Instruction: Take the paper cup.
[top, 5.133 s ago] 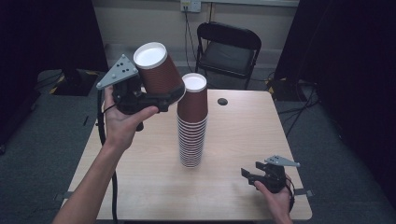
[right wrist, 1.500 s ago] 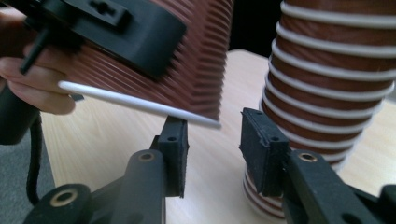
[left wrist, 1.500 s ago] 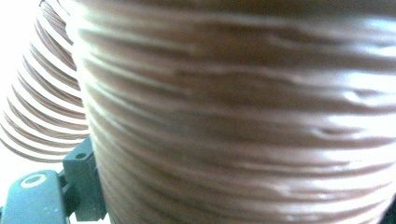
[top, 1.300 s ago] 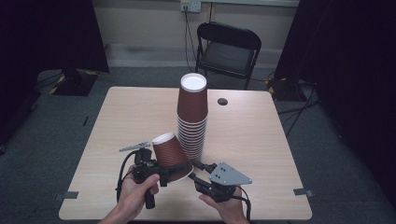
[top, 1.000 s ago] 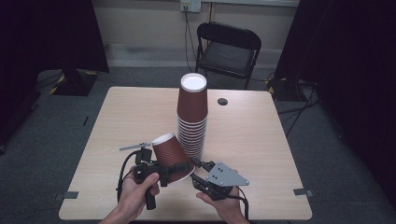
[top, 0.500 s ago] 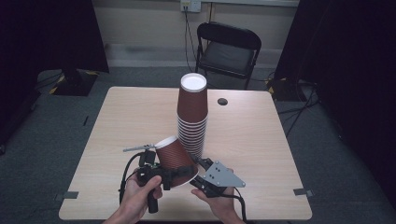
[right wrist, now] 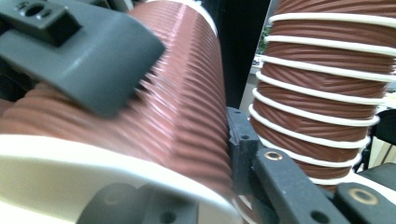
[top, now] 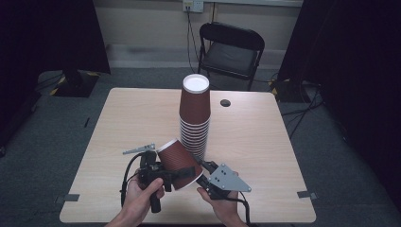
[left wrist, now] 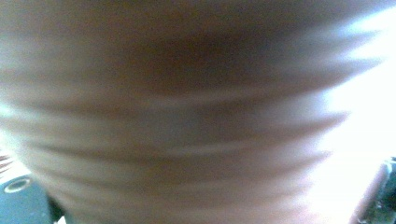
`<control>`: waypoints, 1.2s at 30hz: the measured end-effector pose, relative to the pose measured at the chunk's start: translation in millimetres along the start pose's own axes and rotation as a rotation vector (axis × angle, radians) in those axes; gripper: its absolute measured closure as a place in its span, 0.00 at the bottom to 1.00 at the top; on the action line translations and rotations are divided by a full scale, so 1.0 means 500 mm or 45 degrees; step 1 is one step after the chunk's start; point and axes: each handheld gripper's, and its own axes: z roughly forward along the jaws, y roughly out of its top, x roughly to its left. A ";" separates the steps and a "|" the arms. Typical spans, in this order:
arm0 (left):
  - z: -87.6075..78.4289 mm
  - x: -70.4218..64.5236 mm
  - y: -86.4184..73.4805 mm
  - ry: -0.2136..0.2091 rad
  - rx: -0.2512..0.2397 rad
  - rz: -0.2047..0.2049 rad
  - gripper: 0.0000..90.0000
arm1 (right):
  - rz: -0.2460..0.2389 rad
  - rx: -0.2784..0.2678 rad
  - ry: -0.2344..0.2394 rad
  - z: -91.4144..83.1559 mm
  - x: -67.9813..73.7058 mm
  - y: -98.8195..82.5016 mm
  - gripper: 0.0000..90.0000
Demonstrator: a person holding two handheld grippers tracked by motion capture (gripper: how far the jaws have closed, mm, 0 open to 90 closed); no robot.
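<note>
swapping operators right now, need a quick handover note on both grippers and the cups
Left gripper: shut on the loose cup, held tilted near the front edge of the table.
Right gripper: at that cup's white rim; jaws sit either side of it, grip unclear.
Cup stack: upside down mid-table, just behind the loose cup.
Done: one cup held apart from the stack.
Left: probably pass or place that cup.
</note>
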 end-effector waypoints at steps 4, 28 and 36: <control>-0.004 0.008 0.006 0.013 0.017 0.019 0.04 | 0.001 0.021 -0.004 0.000 -0.002 -0.003 0.95; -0.032 0.028 0.039 0.085 -0.079 0.101 0.03 | -0.023 0.060 0.027 -0.002 0.007 -0.007 0.96; -0.047 0.038 0.046 0.136 -0.091 0.188 0.09 | 0.018 0.118 0.064 0.002 0.004 -0.013 0.96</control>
